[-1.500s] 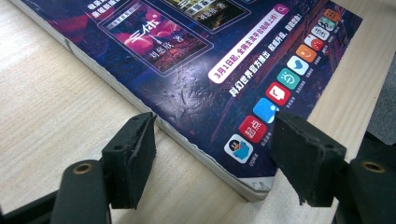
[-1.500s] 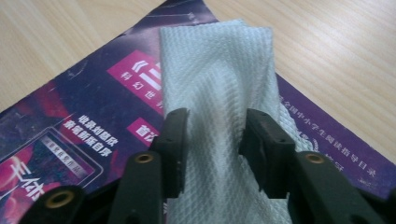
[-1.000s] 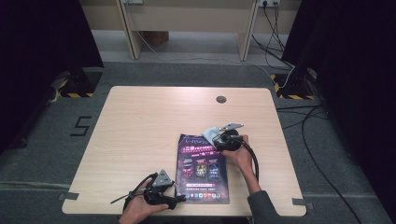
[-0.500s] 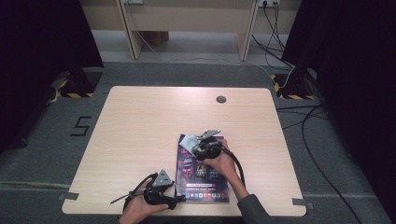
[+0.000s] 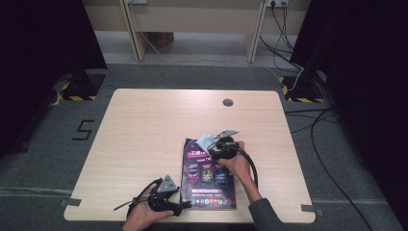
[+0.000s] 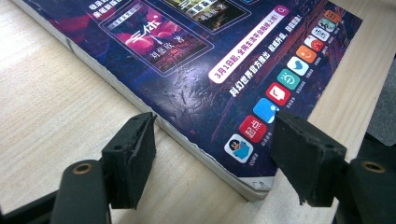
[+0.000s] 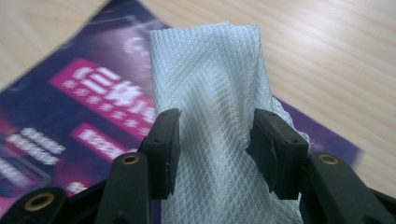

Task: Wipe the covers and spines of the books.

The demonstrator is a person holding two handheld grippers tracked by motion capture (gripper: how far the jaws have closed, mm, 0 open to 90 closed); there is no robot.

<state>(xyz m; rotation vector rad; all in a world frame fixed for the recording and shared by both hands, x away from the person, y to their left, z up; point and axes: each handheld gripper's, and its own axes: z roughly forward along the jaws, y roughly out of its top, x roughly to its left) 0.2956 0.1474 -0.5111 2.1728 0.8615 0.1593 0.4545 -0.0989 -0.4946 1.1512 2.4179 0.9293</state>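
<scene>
Change, right claw: the right claw (image 5: 208, 144) had travelled from the 3 o'clock edge of the cover a second before, to its 12 o'clock end, carrying the cloth across the top of the print.
Change, jaws: the right jaws had just been opening; the cloth stood between them, both pads touching its sides, gripped loosely at most.
Change, left claw: none; the left claw (image 5: 185, 207) sat where it had a second earlier, at the cover's 7 o'clock corner.
Reading for the work: judged a wiping pass over the cover, with the upper strip reached; the slackening hold suggested a re-grip or a release, which could not be told.
Item 1: white, diamond-embossed wiping cloth (image 7: 219, 93), folded into an upright band, soft and creased, its top edge standing clear above the pads.
Item 1, place: at the 12 o'clock end of the magazine, lower part resting on the cover, seen as a pale patch (image 5: 204, 141) from above.
Item 2: flat glossy magazine with a dark purple cover (image 5: 208, 175), pink and white lettering, a row of coloured app icons along its near edge (image 6: 280, 91); surface scuffed with fine creases.
Item 2, place: flat on the pale wooden counter (image 5: 144, 130), toward 6 o'clock of its centre.
Left claw, state: jaws parted, straddling the near corner, one pad on the cover, the other on the wood beside the spine; nothing clamped.
Counter fitting: round dark grommet (image 5: 228, 102) at 12 o'clock, well apart.
</scene>
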